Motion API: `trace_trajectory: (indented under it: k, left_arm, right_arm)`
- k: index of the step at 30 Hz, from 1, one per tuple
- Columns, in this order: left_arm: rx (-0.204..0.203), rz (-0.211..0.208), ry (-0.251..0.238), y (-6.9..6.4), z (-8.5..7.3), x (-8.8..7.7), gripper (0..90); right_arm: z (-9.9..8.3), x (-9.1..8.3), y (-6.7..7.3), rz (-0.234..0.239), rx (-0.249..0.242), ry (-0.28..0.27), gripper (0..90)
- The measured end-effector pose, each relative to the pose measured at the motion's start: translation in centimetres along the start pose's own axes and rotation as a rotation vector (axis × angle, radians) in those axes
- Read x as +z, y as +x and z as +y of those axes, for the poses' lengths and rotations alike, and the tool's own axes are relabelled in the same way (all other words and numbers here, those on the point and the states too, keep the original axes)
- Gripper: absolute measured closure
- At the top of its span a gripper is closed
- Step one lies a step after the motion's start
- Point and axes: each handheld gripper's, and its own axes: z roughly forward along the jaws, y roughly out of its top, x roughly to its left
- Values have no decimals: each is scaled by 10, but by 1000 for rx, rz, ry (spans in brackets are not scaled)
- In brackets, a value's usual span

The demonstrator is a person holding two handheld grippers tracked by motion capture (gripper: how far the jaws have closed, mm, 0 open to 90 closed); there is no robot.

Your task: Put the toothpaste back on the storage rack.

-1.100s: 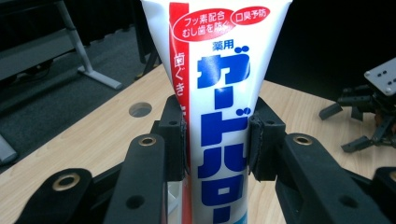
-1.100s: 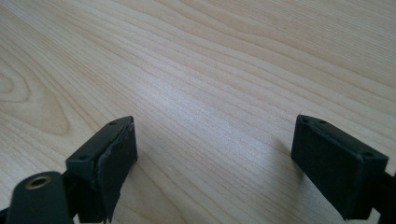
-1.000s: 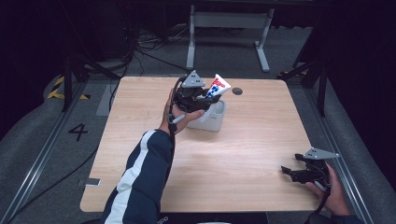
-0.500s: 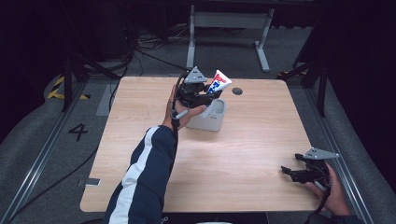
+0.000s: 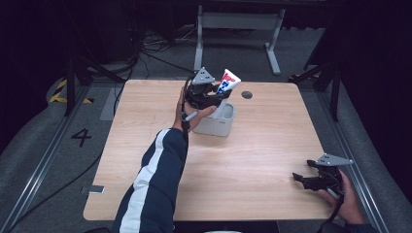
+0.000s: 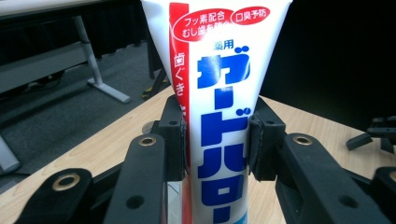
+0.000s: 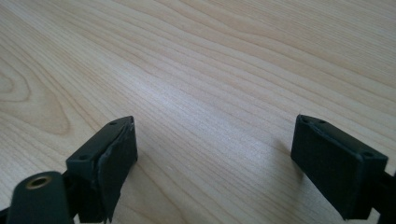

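Toothpaste tube tilted, crimped end up toward far right corner; left gripper jaws clamped on tube; right gripper jaws wide apart, empty, near right edge of worktop.

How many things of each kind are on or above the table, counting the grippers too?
Toothpaste tube: 1, clamped in the left gripper above the container
White container: 1, standing on the table
Grippers: 2, the left one and the right gripper, whose jaws stand open over bare wood
Total: 4
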Motion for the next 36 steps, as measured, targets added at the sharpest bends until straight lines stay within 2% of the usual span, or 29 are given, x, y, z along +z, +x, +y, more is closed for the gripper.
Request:
trace_trajectory:
  k: [4, 6, 18, 36]
  left_arm:
    - [4, 6, -5, 1, -1, 2, 651]
    - [-8, 12, -14, 3, -3, 3, 651]
    - [-24, 17, -42, 10, -12, 12, 650]
    - [-49, 38, -43, 18, -27, 21, 648]
  right_arm:
    - [0, 0, 0, 0, 0, 0, 149]
    - [0, 0, 0, 0, 0, 0, 149]
    - [0, 0, 0, 0, 0, 0, 149]
    - [0, 0, 0, 0, -2, -1, 150]
